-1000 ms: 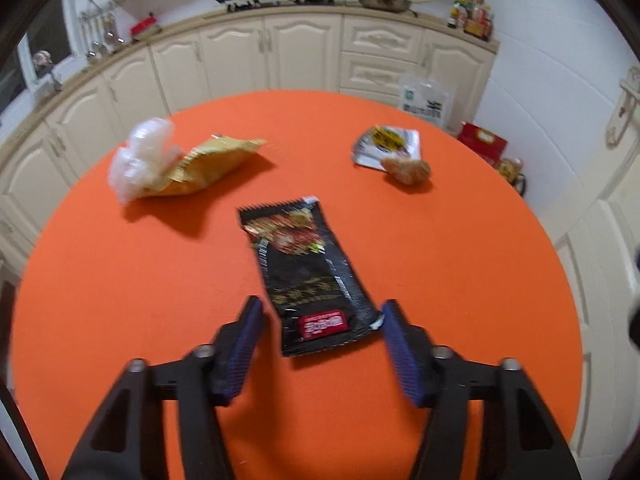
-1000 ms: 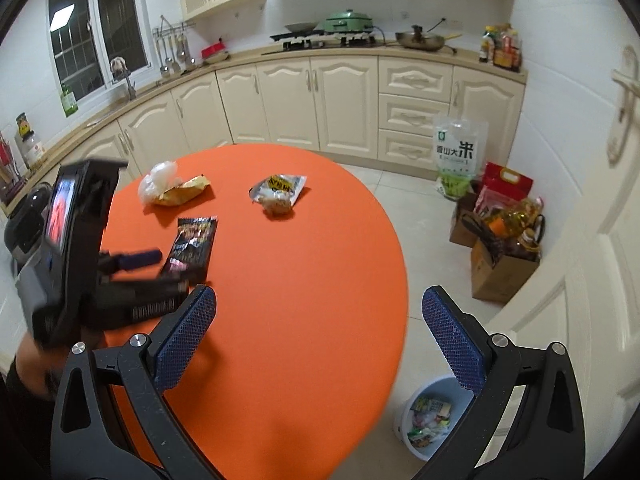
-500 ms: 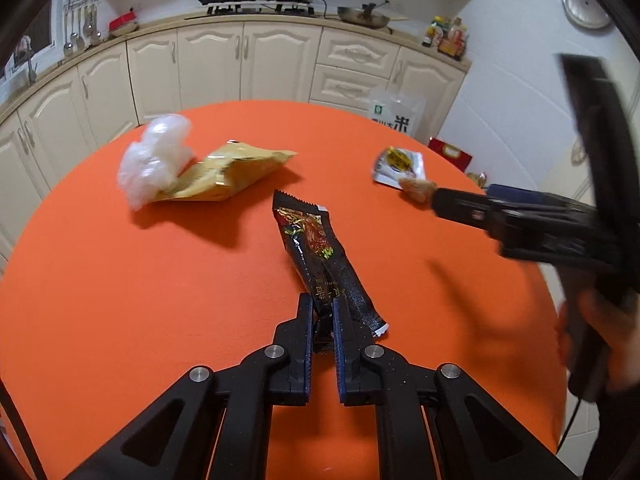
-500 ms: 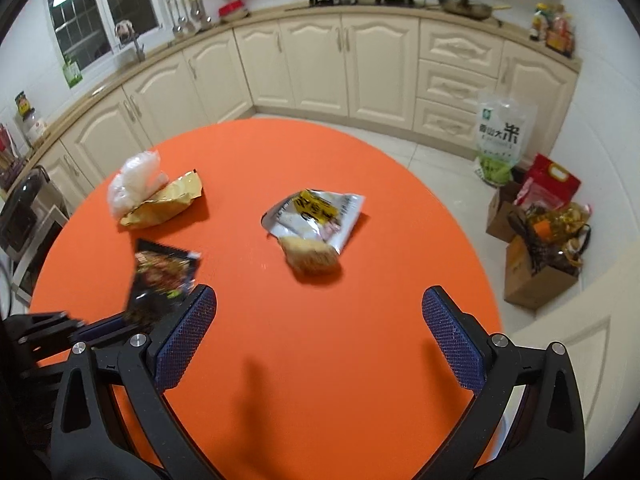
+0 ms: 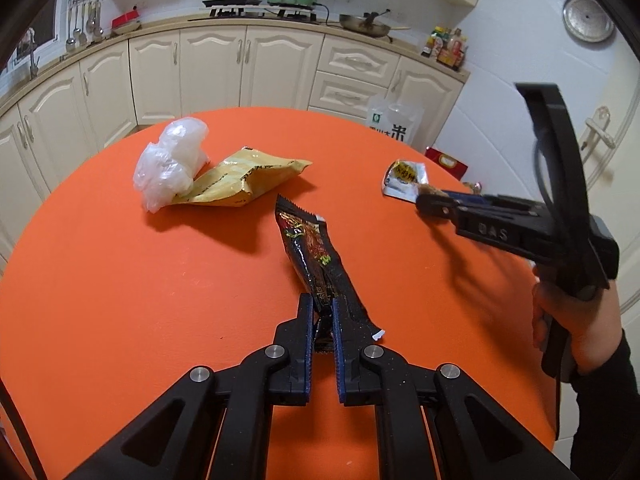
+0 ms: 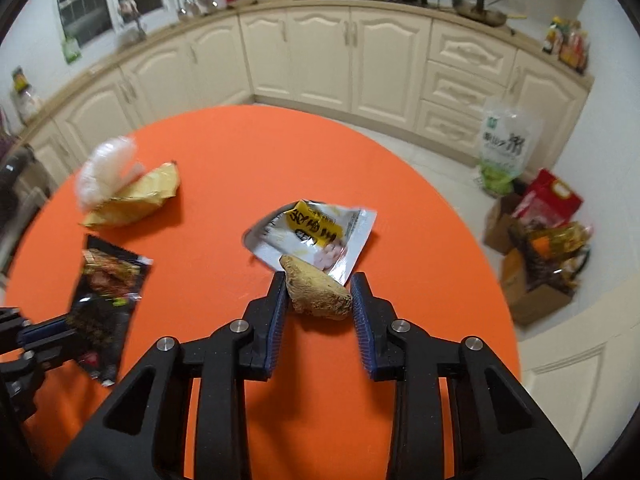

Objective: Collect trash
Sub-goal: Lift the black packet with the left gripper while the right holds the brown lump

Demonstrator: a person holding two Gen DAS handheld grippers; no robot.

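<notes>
Orange covers the round worktop [image 5: 100,300], which fills the middle of both views. In the upper left of the left wrist view, a yellow wrapper [image 5: 244,180] lies touching a crumpled clear plastic bag [image 5: 170,162]. At the centre, a black snack wrapper [image 5: 316,256] stretches toward the bottom, its near end pinched between the pressed-together pads of the left claw [image 5: 321,320]. In the right wrist view, a silver and yellow packet [image 6: 316,236] lies at the centre. Touching its lower edge sits a brown lump [image 6: 318,296]. The right claw [image 6: 318,300] is closing around this lump; the left pad touches it, the right pad stands just beside it.
</notes>
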